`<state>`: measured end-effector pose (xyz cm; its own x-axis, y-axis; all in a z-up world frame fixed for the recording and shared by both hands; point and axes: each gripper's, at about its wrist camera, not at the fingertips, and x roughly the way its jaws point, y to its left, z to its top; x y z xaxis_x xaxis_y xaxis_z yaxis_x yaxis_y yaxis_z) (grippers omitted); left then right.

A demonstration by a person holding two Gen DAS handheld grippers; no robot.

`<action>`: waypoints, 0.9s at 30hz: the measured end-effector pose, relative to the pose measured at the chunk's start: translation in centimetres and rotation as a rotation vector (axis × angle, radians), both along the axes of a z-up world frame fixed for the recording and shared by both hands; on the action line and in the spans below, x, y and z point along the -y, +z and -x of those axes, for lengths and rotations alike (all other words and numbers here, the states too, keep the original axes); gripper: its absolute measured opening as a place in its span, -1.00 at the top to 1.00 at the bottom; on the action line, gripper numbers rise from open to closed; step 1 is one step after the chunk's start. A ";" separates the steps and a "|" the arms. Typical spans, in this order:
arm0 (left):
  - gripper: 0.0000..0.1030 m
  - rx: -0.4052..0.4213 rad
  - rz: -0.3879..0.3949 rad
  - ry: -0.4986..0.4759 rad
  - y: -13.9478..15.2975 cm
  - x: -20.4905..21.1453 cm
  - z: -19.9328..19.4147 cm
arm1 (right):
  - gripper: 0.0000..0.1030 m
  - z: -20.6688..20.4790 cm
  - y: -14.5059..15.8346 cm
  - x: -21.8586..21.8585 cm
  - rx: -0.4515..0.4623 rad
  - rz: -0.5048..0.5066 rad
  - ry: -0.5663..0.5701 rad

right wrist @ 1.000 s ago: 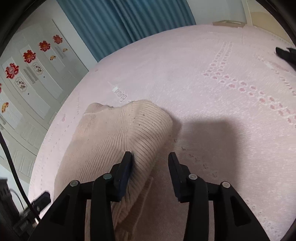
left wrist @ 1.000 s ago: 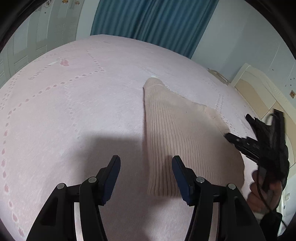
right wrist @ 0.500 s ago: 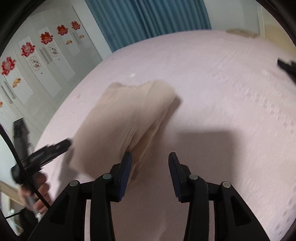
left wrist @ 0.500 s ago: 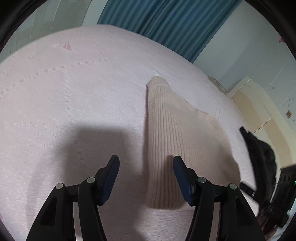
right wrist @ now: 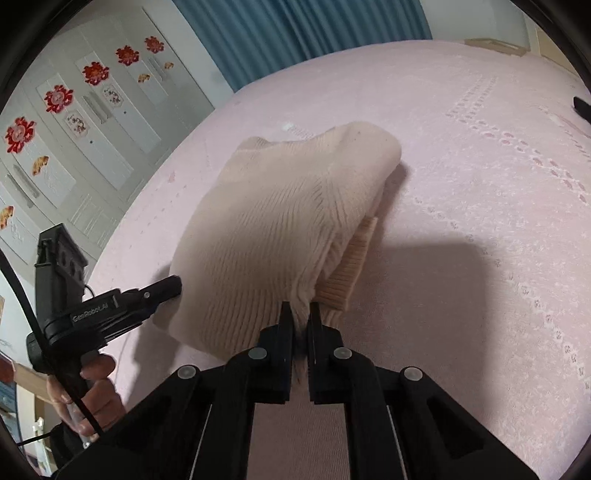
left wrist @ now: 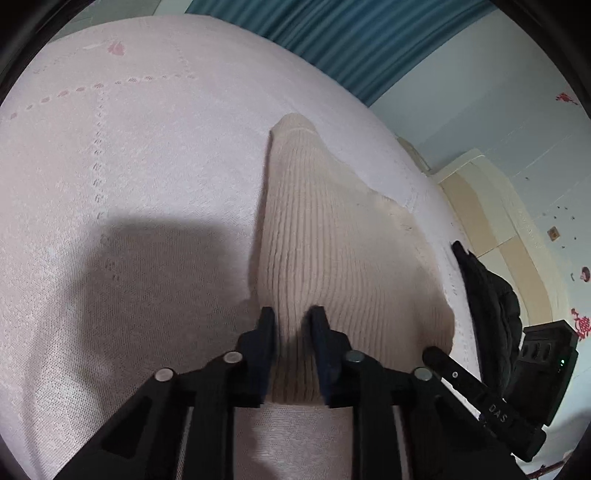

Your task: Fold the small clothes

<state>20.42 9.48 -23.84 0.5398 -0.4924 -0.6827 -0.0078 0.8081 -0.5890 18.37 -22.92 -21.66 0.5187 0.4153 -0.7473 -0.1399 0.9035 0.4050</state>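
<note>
A beige ribbed knit garment (left wrist: 332, 251) lies folded on the pink bedspread (left wrist: 129, 166). My left gripper (left wrist: 291, 325) is shut on its near edge, pinching a ridge of knit between the fingers. In the right wrist view the same garment (right wrist: 280, 221) is lifted at its near corner, with a ribbed cuff (right wrist: 351, 266) hanging under it. My right gripper (right wrist: 300, 314) is shut on that corner. The left gripper (right wrist: 162, 291) shows at the garment's left edge, and the right gripper (left wrist: 480, 398) shows at the lower right of the left wrist view.
The pink bedspread (right wrist: 480, 184) stretches far around the garment. A dark jacket (left wrist: 491, 295) lies at the bed's right edge. A wardrobe with red flower decals (right wrist: 74, 110) and blue curtains (right wrist: 288, 33) stand behind the bed.
Both grippers were open beside the garment; now both have closed on its near edge. The right one has lifted its corner off the bed.
</note>
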 end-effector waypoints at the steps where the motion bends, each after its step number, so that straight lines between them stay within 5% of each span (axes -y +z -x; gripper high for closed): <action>1: 0.68 0.005 0.012 0.001 0.1 -0.1 0.2 | 0.89 0.2 0.2 0.3 0.011 -0.011 0.000; 6: 0.70 0.012 0.086 -0.034 0.5 0.9 1.3 | 0.90 0.4 0.9 2.3 0.037 -0.003 -0.045; 10: 0.61 0.020 -0.009 -0.028 0.8 1.9 1.6 | 0.80 0.1 0.6 2.7 0.006 -0.017 -0.044; 14: 0.08 0.040 -0.068 0.033 1.5 1.4 0.8 | 0.62 -0.8 1.4 2.0 0.033 0.019 -0.039; 17: 0.07 0.068 -0.082 0.062 2.1 0.9 0.1 | 0.58 -2.6 1.3 1.5 0.026 0.037 -0.055; 20: 0.07 0.078 -0.121 0.088 2.6 0.8 -0.8 | 0.76 -4.8 0.6 0.9 -0.005 0.071 -0.066; 23: 0.07 0.079 -0.083 0.091 3.3 0.3 -1.8 | 0.78 -3.5 3.2 1.8 0.178 0.033 -0.054; 25: 0.07 0.079 -0.070 0.076 3.8 0.5 -2.9 | 0.78 -3.9 2.6 2.6 0.144 0.010 -0.074; 27: 0.07 0.092 -0.096 0.067 4.3 1.2 -4.6 | 0.77 -5.0 -0.5 2.3 0.011 0.081 -0.086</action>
